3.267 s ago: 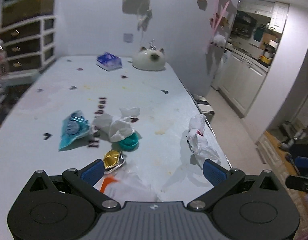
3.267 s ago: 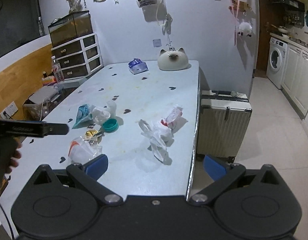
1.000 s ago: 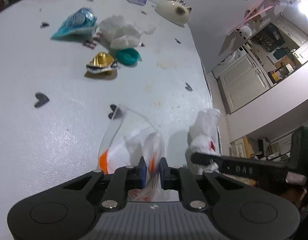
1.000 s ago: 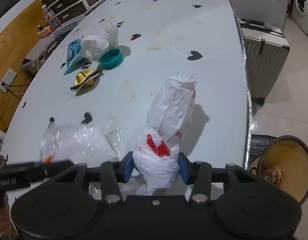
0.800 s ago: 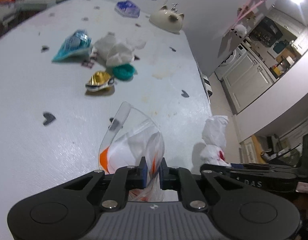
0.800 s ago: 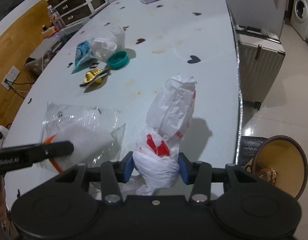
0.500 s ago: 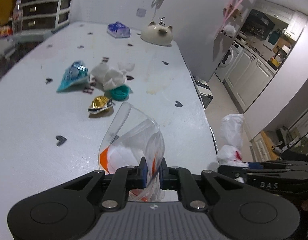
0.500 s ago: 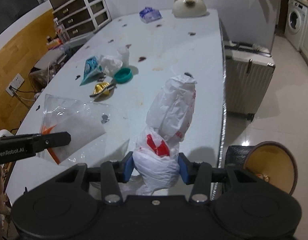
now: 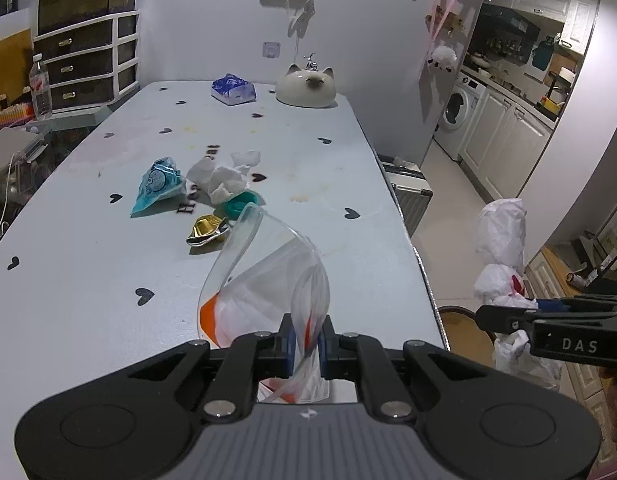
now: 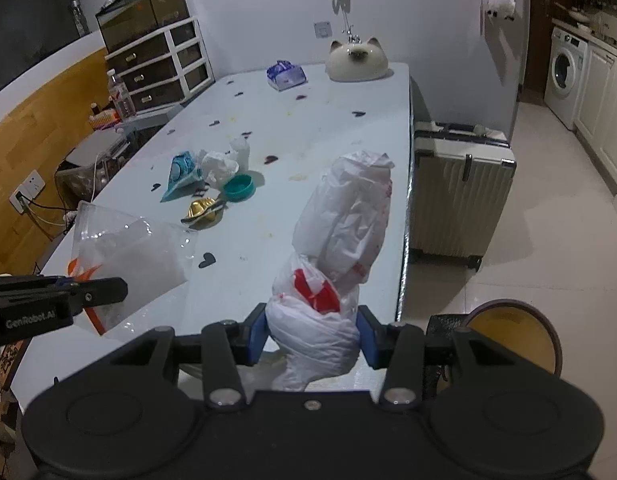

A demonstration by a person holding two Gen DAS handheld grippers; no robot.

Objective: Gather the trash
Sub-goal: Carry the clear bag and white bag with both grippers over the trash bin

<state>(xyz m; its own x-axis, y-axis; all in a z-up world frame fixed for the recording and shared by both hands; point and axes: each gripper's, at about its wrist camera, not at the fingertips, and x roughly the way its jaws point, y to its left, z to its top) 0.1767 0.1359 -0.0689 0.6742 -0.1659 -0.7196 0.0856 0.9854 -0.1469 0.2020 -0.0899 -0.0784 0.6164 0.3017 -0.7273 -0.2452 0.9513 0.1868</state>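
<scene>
My left gripper (image 9: pixel 306 346) is shut on a clear plastic bag (image 9: pixel 264 284) with orange print, held up above the near end of the white table (image 9: pixel 88 280). My right gripper (image 10: pixel 312 338) is shut on a knotted white plastic bag (image 10: pixel 340 240) with red print, lifted over the table's right edge. Each gripper shows in the other's view: the left gripper (image 10: pixel 74 286) at lower left, the right gripper (image 9: pixel 544 304) at lower right. Loose trash lies mid-table: a teal wrapper (image 9: pixel 156 186), crumpled tissues (image 9: pixel 220 176), a teal lid (image 9: pixel 238 206) and a gold foil cup (image 9: pixel 206 230).
A cat-shaped white dish (image 9: pixel 306 88) and a blue tissue pack (image 9: pixel 233 89) stand at the table's far end. A ribbed suitcase (image 10: pixel 458 196) is beside the table on the right. A round brown bin (image 10: pixel 512 332) sits on the floor below the right gripper. Drawers (image 10: pixel 160 68) line the left wall.
Both grippers have risen with their bags, which no longer rest on the table. The views have tilted up, showing more of the room and far wall.
</scene>
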